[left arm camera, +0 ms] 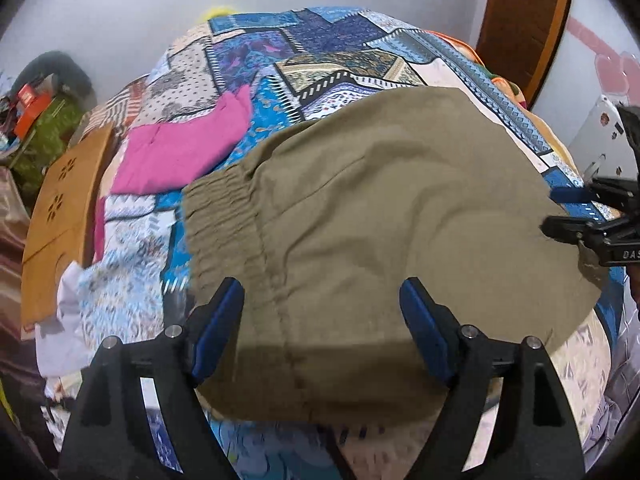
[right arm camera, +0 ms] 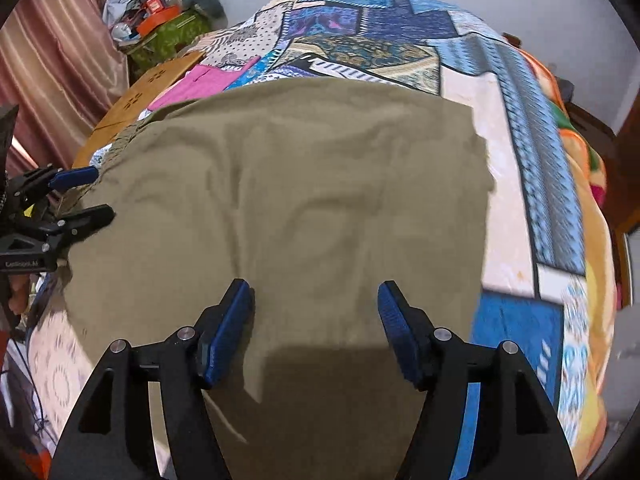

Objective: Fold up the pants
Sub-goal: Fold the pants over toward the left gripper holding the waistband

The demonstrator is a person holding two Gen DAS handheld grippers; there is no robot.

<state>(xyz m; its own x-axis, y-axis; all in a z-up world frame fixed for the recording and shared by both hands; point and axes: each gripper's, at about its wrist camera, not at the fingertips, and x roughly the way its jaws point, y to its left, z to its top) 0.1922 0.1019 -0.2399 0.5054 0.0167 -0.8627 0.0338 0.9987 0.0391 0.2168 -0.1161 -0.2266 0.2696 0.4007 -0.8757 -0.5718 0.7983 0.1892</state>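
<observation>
Pants (left arm camera: 380,200), soft and limp, lie on the bed (left arm camera: 460,76); grip the waistband (left arm camera: 224,216) at nine o'clock. Left hand-held gripper (left arm camera: 322,304) and right hand-held gripper (right arm camera: 316,304) both gape wide, empty.

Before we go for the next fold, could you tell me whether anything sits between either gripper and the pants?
Nothing visible does. The left gripper and right gripper are both open directly over the pants; the pink garment lies off to the side.

left gripper (left arm camera: 322,300): black angular frames with triangular cutouts, silver round screw heads, ribbed blue pads (left arm camera: 218,326) inside each finger. right gripper (right arm camera: 316,300): same black build, blue pads (right arm camera: 226,330), silver screws. small white lettering on both side bodies.
</observation>
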